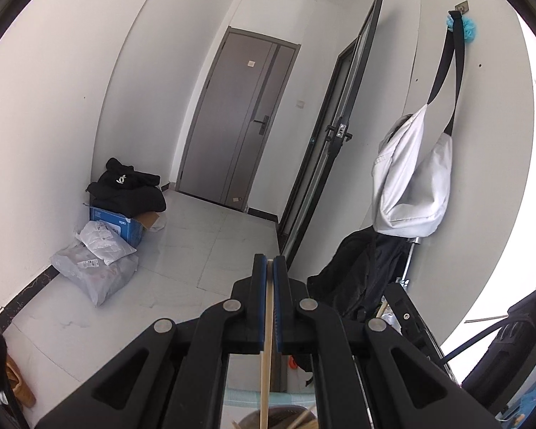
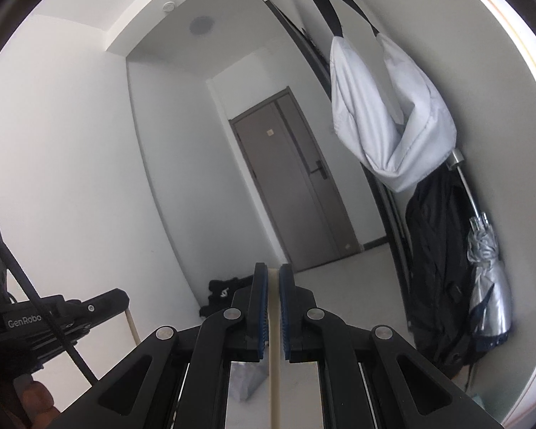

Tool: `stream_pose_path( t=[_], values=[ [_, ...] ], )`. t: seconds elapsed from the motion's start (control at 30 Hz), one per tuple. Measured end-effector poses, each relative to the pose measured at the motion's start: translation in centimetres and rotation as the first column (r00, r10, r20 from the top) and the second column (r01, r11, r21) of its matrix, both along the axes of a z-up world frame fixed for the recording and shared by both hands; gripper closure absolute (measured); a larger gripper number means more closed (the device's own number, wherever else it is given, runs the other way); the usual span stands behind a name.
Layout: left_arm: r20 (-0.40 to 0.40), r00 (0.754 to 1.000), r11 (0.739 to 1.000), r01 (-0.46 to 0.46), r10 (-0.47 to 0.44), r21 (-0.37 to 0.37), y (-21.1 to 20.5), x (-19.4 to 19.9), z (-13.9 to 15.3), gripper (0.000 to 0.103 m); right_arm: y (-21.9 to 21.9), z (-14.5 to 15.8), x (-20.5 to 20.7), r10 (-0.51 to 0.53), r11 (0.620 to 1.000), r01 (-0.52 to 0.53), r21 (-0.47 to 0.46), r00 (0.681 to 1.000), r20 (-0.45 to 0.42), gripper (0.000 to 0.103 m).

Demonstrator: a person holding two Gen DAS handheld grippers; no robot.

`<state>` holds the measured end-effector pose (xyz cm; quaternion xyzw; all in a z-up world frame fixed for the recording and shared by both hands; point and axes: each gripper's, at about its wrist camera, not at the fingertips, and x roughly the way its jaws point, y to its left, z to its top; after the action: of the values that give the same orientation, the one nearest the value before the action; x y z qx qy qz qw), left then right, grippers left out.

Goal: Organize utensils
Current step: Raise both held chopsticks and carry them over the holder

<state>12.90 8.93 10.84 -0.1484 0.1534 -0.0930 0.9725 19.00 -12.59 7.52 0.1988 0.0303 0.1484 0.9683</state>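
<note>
My left gripper (image 1: 271,262) is shut on a thin pale wooden stick (image 1: 266,375), likely a chopstick, which runs down between its blue pads. Below it, a grey holder (image 1: 268,418) with more wooden sticks shows at the bottom edge. My right gripper (image 2: 273,271) is shut on another pale wooden stick (image 2: 274,375). Both grippers are raised and point into a hallway. The left gripper (image 2: 64,314) also shows at the left of the right wrist view, with a wooden stick (image 2: 132,325) hanging under it. The right gripper (image 1: 511,343) shows at the lower right of the left wrist view.
A grey door (image 1: 239,121) stands at the hallway's far end. A white bag (image 1: 411,178) hangs on the right wall over a black jacket (image 1: 361,271). A folded umbrella (image 2: 489,271) hangs beside them. Parcels and a blue box (image 1: 114,225) lie on the floor at left.
</note>
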Motion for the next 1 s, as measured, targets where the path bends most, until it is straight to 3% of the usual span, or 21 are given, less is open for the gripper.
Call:
stream_pose_path(
  t=[0.23, 0.47, 0.77, 1.0],
  values=[
    [-0.043, 0.999, 1.000, 0.012, -0.013, -0.027, 0.7, 2.2, -2.1, 0.103, 0.9, -2.5, 2.2, 0.025, 1.000, -0.025, -0.002, 0.999, -0.041, 0.097],
    [-0.053, 0.998, 0.998, 0.032, -0.034, -0.053, 0.6, 2.6, -2.9, 0.103, 0.9, -3.4, 1.2, 0.049, 0.998, -0.050, -0.041, 0.998, -0.029, 0.097],
    [-0.050, 0.996, 0.997, 0.075, -0.073, 0.030, -1.3, 1.7, -4.0, 0.103, 1.7, -4.0, -0.4, 0.095, 0.986, -0.096, -0.135, 0.995, -0.018, 0.097],
    [-0.084, 0.993, 0.995, 0.092, -0.088, 0.043, -1.3, 0.7, -4.7, 0.103, 1.5, -4.5, -1.8, 0.129, 0.978, -0.132, -0.158, 0.991, -0.034, 0.097]
  ],
)
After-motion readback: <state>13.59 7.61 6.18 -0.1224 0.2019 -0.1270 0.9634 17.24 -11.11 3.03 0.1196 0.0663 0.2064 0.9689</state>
